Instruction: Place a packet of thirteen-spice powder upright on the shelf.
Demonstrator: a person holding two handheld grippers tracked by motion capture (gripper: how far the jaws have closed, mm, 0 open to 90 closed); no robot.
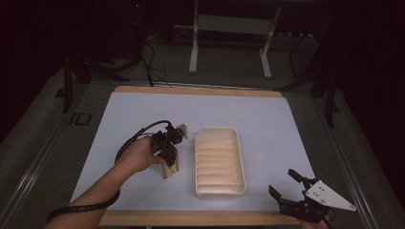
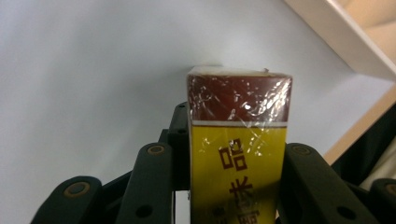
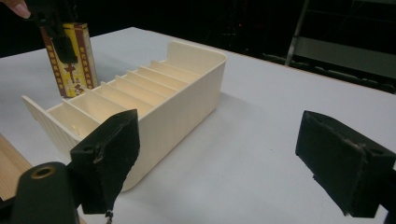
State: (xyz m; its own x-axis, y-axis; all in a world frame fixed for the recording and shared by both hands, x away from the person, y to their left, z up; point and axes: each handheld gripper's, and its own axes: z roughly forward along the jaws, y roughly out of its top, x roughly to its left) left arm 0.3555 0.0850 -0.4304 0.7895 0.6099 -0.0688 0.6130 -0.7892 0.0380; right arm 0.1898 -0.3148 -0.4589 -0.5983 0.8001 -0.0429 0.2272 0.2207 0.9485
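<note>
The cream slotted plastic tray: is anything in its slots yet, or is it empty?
Empty. The cream slotted plastic tray shows bare dividers in every visible slot; the yellow-and-brown wrapped box stands outside it on the white table, clamped in the left gripper.

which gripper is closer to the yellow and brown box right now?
Left. The left gripper is shut on the yellow and brown box, just left of the cream slotted tray. The right gripper waits open at the table's near right corner, beyond the tray.
</note>
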